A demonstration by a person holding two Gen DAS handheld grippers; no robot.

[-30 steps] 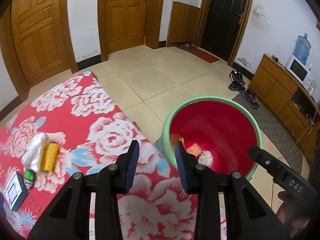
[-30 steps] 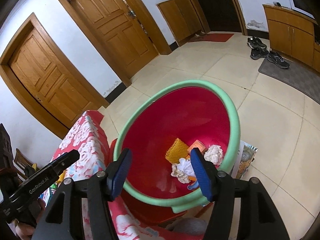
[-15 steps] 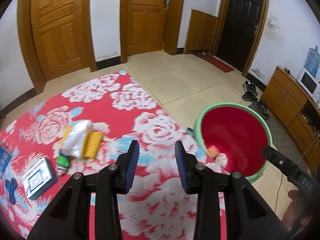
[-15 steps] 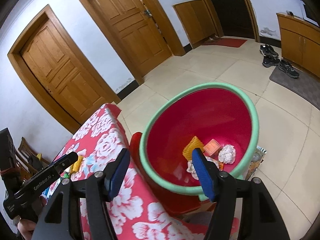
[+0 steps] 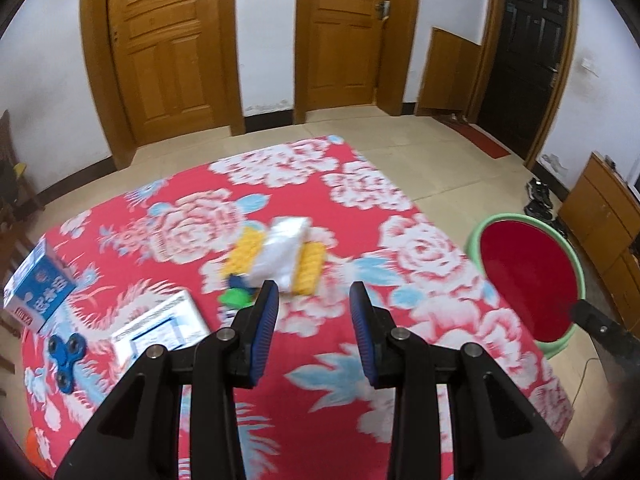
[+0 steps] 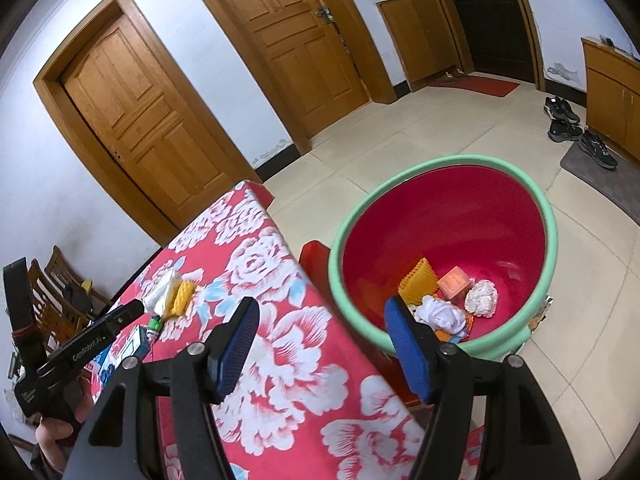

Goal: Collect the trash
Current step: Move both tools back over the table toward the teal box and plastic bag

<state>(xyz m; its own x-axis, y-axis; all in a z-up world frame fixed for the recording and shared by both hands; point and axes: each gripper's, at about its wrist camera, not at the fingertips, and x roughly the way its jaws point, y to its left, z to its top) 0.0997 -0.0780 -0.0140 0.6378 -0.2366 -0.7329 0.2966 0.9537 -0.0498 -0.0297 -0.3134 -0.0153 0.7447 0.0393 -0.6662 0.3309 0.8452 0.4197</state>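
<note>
Trash left: plastic bag [image 5: 285, 254] w/ yellow sponges [image 5: 310, 267] is sitting mid-table, just ahead of my left gripper [image 5: 313, 322].
Bin [image 6: 540, 208]: standing on the floor beside the table edge, already holding a sponge, an orange block and crumpled paper.
Left gripper: hanging released, nothing between the fingers.
Right gripper [image 6: 320, 346]: also spread wide, gripping nothing, hovering btwn table and bin.
Progress: I'm judging it partly done; the bag pile is waiting.
Non-trash: boxes [image 5: 38, 280] and a blue spinner [image 5: 66, 354] are lying near the table's left edge.

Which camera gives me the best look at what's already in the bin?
The right wrist view: it looks down into the bin, showing yellow, orange and white scraps at the bottom. The left wrist view catches the bin at its right edge, contents hidden.
</note>
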